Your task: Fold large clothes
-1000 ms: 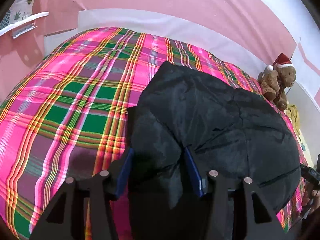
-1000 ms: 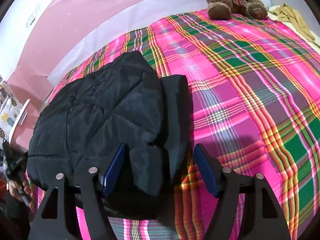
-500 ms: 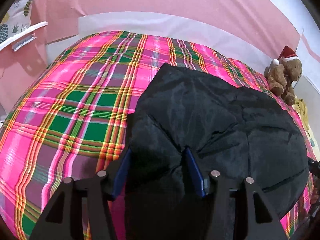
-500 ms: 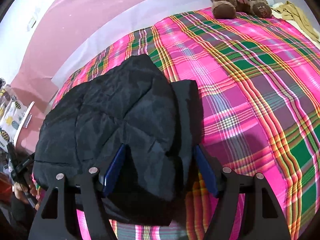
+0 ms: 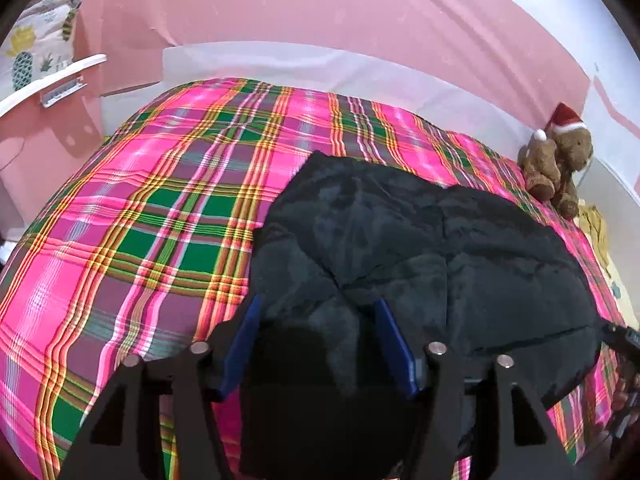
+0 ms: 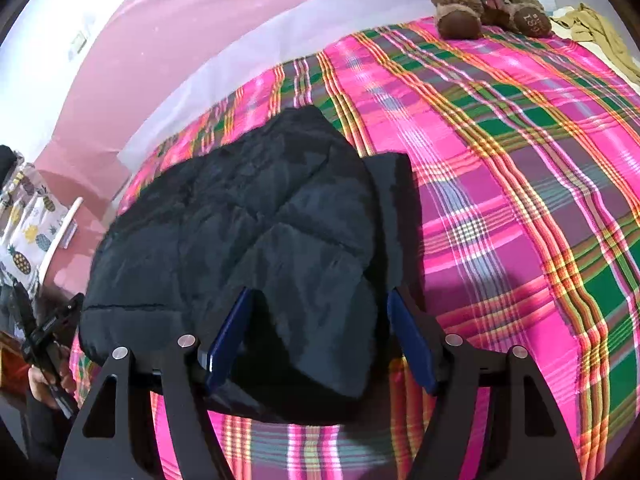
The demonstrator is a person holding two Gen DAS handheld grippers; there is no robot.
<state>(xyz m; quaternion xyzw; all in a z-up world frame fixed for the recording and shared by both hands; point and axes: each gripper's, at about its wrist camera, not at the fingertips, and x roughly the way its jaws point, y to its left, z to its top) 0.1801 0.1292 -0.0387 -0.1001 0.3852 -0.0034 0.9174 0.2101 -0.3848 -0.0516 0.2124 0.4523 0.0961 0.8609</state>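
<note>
A puffy black jacket (image 5: 420, 248) lies folded on a bed with a bright pink and green checked blanket (image 5: 152, 216). The left hand-held gripper (image 5: 316, 344) has just been opening, with a jacket corner between its blue fingers (image 5: 394, 350). A teddy bear (image 5: 558, 164) in a red hat sits far back.

Left gripper (image 5: 318, 344): angled down, jaws have just been opening, black padded fabric between the blue pads (image 5: 394, 346), which look eased off it. Right gripper (image 6: 320, 340): also angled down, jaws spread wide, fabric between them, pads not visibly pressing. In the right wrist view, the person's left hand (image 6: 46, 380) wraps the other gripper's handle at the frame's left edge.
</note>
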